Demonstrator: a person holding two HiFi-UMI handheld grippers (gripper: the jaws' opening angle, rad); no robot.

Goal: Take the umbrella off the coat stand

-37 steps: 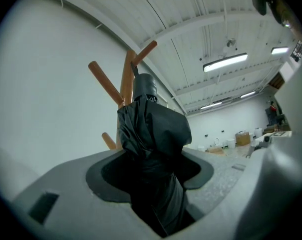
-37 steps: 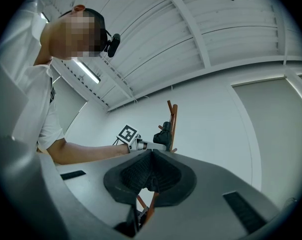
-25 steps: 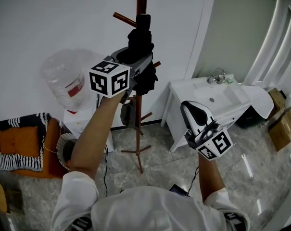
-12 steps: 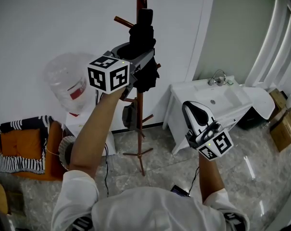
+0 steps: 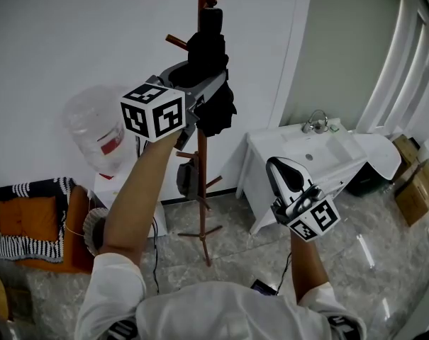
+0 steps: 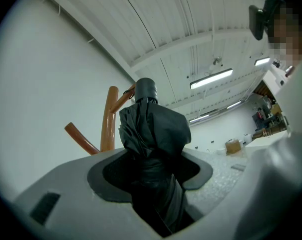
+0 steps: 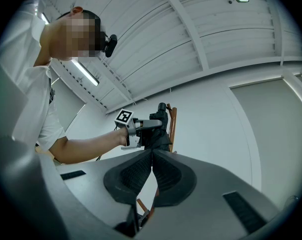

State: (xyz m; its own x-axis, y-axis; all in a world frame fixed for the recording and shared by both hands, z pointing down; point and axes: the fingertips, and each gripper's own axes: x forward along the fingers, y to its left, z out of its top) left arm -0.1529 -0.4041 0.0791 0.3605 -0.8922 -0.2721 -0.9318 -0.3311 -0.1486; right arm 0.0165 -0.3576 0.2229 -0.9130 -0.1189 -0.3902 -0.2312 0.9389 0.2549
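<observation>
Left hand-held gripper was clenched on the black folded fabric umbrella, its grey jaws pressing into the crumpled cloth partway down the bundle. In the head view the umbrella sat at 12 o'clock, upright, with its smooth cylindrical black cap on top. It was just beside the pole of the reddish-brown wooden coat stand, high up among the slanted round wooden pegs.

By my reading, the grasp was made but the removal was not finished: the umbrella was up near the stand's top, and no view showed whether a strap or loop was caught on a peg. It remained to lift it free and carry it away from the pole.

The fabric looked soft, matte and loosely gathered, so it would give under the jaws. The stand looked hard and glossy.

At 4 o'clock the right hand-held gripper hung clenched on nothing, its ribbed dark pads pressed together. Beyond it stood a white washbasin surface, and at 9 o'clock a clear plastic water bottle.
</observation>
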